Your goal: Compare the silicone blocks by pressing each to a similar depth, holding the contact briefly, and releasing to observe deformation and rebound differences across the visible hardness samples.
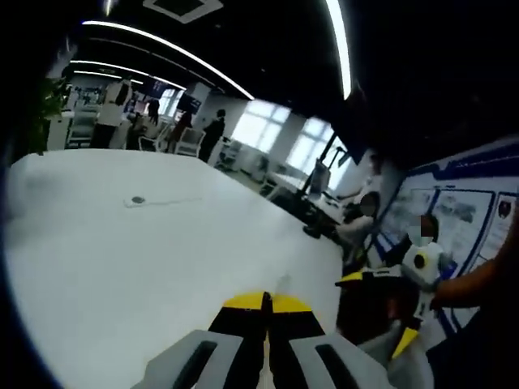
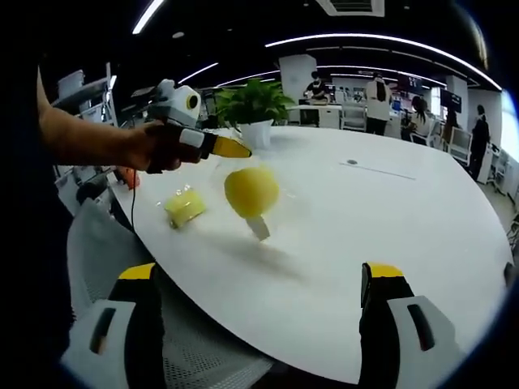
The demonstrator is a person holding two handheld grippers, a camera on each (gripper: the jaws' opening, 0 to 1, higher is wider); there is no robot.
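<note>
Two yellow samples lie on the white table (image 2: pixel 389 235) in the right gripper view. The small block (image 2: pixel 185 207) sits flat near the table's near-left edge; it looks squat, roughly rectangular and matte. Just beside it, toward the middle, the rounded yellow piece (image 2: pixel 250 190) stands raised on a pale stub (image 2: pixel 259 228) that tilts under it; whether that is a stand or part of the sample, I cannot tell. Both lie well inside the edge, which I judge leaves room to press straight down from above.

My left gripper (image 2: pixel 231 149) shows from the left in this view, held in a hand (image 2: pixel 162 147) above and slightly behind the samples, touching neither. Its yellow-tipped jaws come to a single point, and the left gripper view (image 1: pixel 265 304) confirms it: the tips meet with nothing between them. I read that as a probing posture, a closed tip for poking.

My right gripper (image 2: pixel 261 279) hangs back at the table's near edge, jaws spread wide, holding nothing. A grey mesh chair back (image 2: pixel 186 348) sits below it.

The table surface is smooth, glossy, curved at the rim. A potted plant (image 2: pixel 251 104) stands at the far side.
</note>
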